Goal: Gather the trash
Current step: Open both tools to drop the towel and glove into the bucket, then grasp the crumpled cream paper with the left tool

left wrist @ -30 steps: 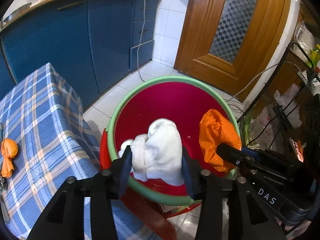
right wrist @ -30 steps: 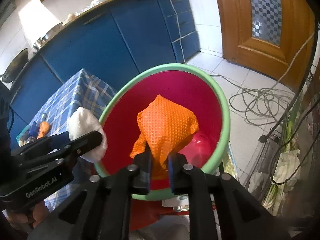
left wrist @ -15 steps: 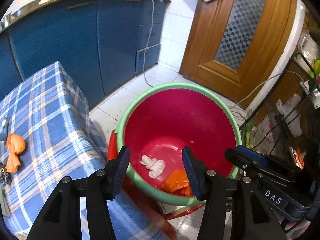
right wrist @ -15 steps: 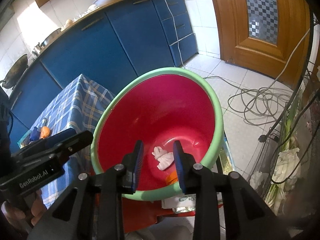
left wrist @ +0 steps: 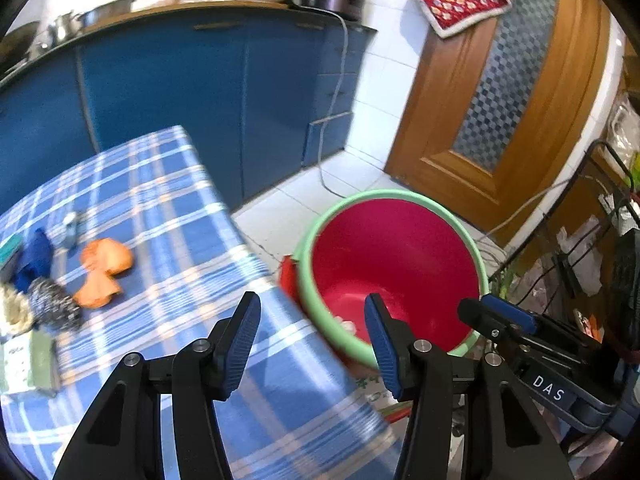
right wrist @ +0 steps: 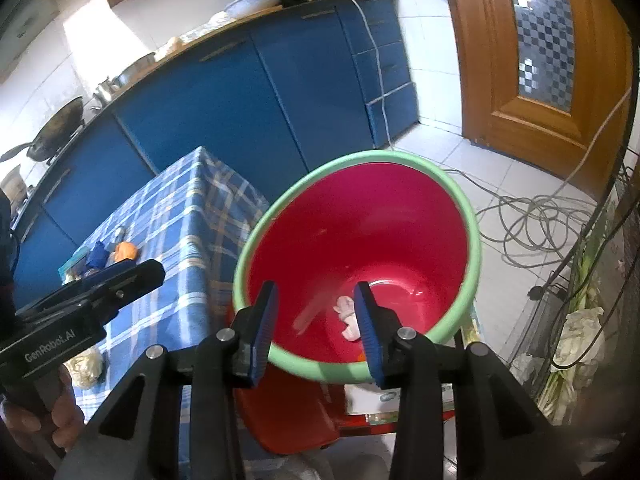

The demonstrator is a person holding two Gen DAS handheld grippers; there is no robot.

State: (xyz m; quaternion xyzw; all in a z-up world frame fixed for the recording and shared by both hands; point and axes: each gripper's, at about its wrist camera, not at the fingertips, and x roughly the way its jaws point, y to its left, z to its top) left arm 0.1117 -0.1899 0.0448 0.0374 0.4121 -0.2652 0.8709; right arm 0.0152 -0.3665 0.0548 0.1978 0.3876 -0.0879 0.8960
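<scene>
A red bucket with a green rim (left wrist: 472, 248) (right wrist: 468, 208) stands on the floor beside the table. A white crumpled piece (right wrist: 348, 316) lies at its bottom; a sliver of orange shows below it. My left gripper (left wrist: 312, 332) is open and empty, over the table's edge next to the bucket. My right gripper (right wrist: 316, 320) is open and empty above the bucket's near rim. On the blue checked tablecloth (left wrist: 168, 208) lie an orange wad (left wrist: 102, 270), a blue cloth (left wrist: 34, 258) and a steel scourer (left wrist: 54, 308).
Blue kitchen cabinets (left wrist: 168, 92) stand behind the table. A wooden door (left wrist: 504, 92) is at the right, with cables on the tiled floor (right wrist: 536, 216). A black wire rack with bags (left wrist: 592, 240) stands right of the bucket. A red stool (right wrist: 292, 412) is under the bucket.
Both grippers opened and dropped the white and orange pieces into the bucket. They then pulled back and the left one swung left toward the table.
</scene>
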